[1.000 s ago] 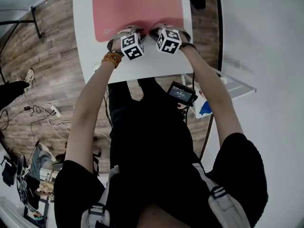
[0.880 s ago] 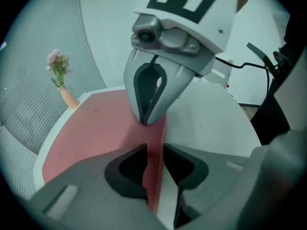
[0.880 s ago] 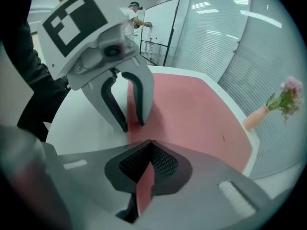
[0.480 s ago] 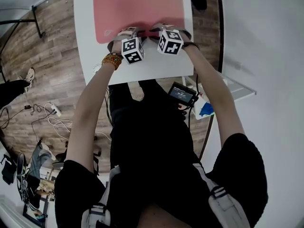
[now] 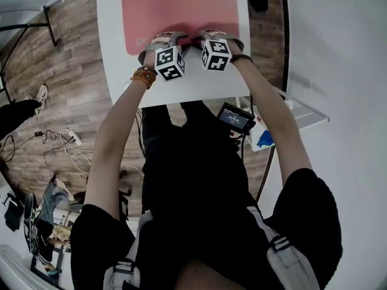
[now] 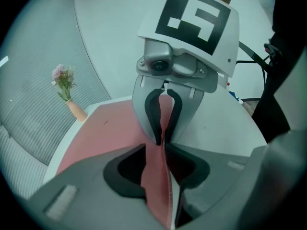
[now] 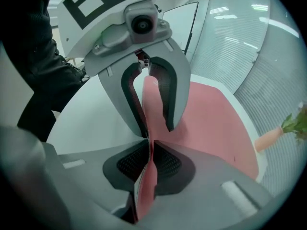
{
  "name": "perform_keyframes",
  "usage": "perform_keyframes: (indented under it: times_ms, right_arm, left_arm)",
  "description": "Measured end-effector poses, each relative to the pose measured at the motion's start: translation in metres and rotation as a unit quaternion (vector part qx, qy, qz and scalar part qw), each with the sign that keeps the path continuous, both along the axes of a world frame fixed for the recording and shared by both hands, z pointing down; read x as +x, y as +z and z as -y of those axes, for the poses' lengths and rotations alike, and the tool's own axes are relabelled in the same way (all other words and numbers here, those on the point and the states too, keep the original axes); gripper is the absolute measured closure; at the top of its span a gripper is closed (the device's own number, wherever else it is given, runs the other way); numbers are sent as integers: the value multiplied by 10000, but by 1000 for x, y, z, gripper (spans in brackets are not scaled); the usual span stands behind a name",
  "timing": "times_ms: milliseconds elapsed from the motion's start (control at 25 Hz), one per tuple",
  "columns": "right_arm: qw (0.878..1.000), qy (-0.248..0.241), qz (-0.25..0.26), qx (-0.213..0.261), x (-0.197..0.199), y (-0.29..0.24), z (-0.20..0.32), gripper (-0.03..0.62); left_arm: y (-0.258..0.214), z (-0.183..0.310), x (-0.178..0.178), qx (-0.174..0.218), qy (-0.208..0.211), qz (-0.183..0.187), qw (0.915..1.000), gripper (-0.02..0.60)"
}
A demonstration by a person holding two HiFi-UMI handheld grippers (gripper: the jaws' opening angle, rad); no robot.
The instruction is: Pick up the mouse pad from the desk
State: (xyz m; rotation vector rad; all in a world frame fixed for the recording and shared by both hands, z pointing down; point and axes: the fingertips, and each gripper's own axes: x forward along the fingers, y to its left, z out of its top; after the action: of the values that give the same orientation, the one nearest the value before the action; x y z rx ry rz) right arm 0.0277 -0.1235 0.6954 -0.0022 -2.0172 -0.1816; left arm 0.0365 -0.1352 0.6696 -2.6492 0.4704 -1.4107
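A pink mouse pad lies on the white desk. My left gripper and right gripper sit side by side at the pad's near edge, jaws pointing toward each other. In the left gripper view the left gripper is shut on a raised fold of the pad. In the right gripper view the right gripper is likewise shut on the pad. The pinched edge stands up between the two grippers, while the pad's far part still rests flat on the desk.
A small vase with flowers stands on the desk's far end beyond the pad. A dark device with a screen hangs by my waist. Cables lie on the wooden floor at the left. A glass shelf juts out on the right.
Both grippers stay shut on the pad's near edge and have shifted only slightly toward me. The pad has not visibly moved.
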Motion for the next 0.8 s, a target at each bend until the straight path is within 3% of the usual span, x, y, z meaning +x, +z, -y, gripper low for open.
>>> perform_keyframes:
  times_ms: [120, 240, 320, 440, 520, 560, 600, 680, 800]
  right_arm:
    - [9998, 130, 94, 138, -1, -7, 6, 536]
    - [9996, 162, 99, 223, -2, -12, 7, 543]
    - [9992, 223, 151, 279, -2, -16, 7, 543]
    - [9987, 335, 242, 281, -4, -18, 8, 539]
    - [9989, 383, 216, 128, -7, -15, 3, 483]
    - [9990, 393, 167, 155, -10, -13, 0, 423]
    - [9984, 424, 110, 351, -12, -11, 2, 409]
    - [9927, 685, 27, 990, -12, -10, 17, 539]
    - [9831, 1189, 37, 1390, -9, -11, 39, 524]
  left_arm:
    - [-2, -2, -4, -82, -79, -110, 9999, 442]
    - [13, -8, -16, -141, -115, 261, 9995, 443]
    - [22, -4, -27, -102, -404, 471, 9980, 512]
    - [20, 4, -32, -130, -800, 370, 9960, 547]
    - [17, 6, -33, -248, -1042, 165, 9941, 554]
    - [14, 7, -33, -348, -1177, 27, 9924, 554]
    - [12, 7, -34, -412, -1265, -83, 9911, 554]
    - [4, 8, -35, -298, -1246, -172, 9916, 555]
    - [-6, 15, -36, 199, -1089, -148, 9937, 552]
